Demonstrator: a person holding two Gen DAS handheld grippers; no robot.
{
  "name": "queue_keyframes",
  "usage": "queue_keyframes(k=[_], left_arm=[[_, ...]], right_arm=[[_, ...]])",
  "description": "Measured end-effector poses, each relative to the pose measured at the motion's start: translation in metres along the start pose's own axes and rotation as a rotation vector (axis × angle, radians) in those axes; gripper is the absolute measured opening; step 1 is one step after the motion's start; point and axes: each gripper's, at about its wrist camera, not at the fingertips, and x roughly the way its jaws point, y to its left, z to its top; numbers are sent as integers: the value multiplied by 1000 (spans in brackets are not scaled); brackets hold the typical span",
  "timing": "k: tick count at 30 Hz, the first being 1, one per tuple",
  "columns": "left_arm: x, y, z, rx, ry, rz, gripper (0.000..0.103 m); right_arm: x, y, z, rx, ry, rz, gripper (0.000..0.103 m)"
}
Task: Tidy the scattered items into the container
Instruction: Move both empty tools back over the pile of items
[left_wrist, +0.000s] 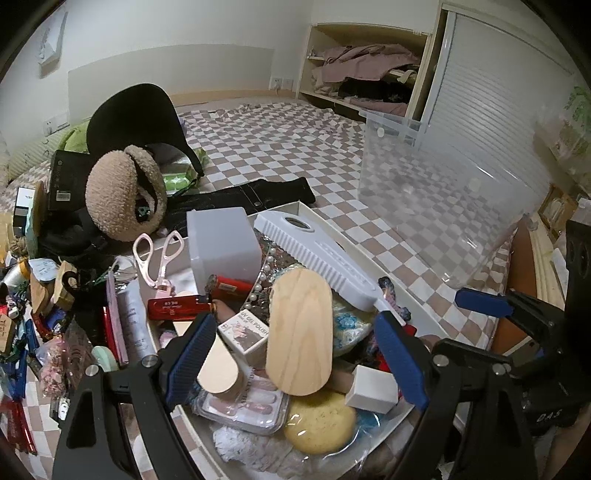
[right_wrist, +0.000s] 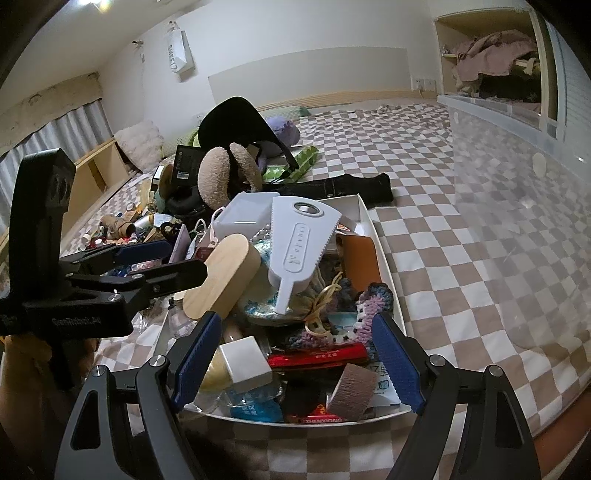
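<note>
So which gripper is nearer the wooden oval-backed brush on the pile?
Left. The left gripper stands open around the wooden brush, pads not pressing. The right gripper hovers open over the tray's near end, the brush up-left of it.

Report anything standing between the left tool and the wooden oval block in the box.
Nothing visible does. The wooden oval block lies on top of the pile in the white box, between the open left tool's fingers, clear of both pads.

A home bedroom: a bed (left_wrist: 280, 147) under a checked sheet stood against a white wall, beside an open wardrobe (left_wrist: 365, 66) stuffed with clothes.
</note>
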Motion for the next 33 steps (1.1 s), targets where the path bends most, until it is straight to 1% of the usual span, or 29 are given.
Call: queue_keyframes(k=[1, 2, 9, 10, 11, 12, 14, 21, 25, 29, 33], left_arm=[[-3, 1, -1, -1, -4, 1, 96], [-6, 3, -1, -4, -8, 0, 97], [-26, 18, -7, -15, -27, 15, 98], [-30, 20, -8, -15, -30, 19, 99], [-32, 22, -8, -16, -33, 23, 99], [-35, 24, -8, -18, -37, 27, 100], [-43, 31, -9, -25, -48, 32, 102], [-67, 52, -14, -36, -80, 54, 103], [-81, 66, -19, -37, -87, 71, 103], [-91, 82, -26, -36, -87, 95, 103], [-101, 102, -34, -44, -90, 123, 103]], right_arm=[[-1, 2, 0, -1, 1, 1, 83], [-1, 4, 0, -3, 3, 2, 83], [-1, 18, -2, -19, 3, -29, 84], [-1, 20, -2, -17, -3, -34, 87], [-2, 22, -3, -15, -9, -40, 97], [-3, 23, -3, -15, -14, -43, 103], [-5, 26, -3, -13, -24, -48, 103], [-7, 39, 1, -20, -37, -61, 103], [-9, 51, 4, -35, -51, -57, 103], [-10, 66, 8, -62, -82, -52, 103], [-7, 81, 13, -67, -99, -24, 103]])
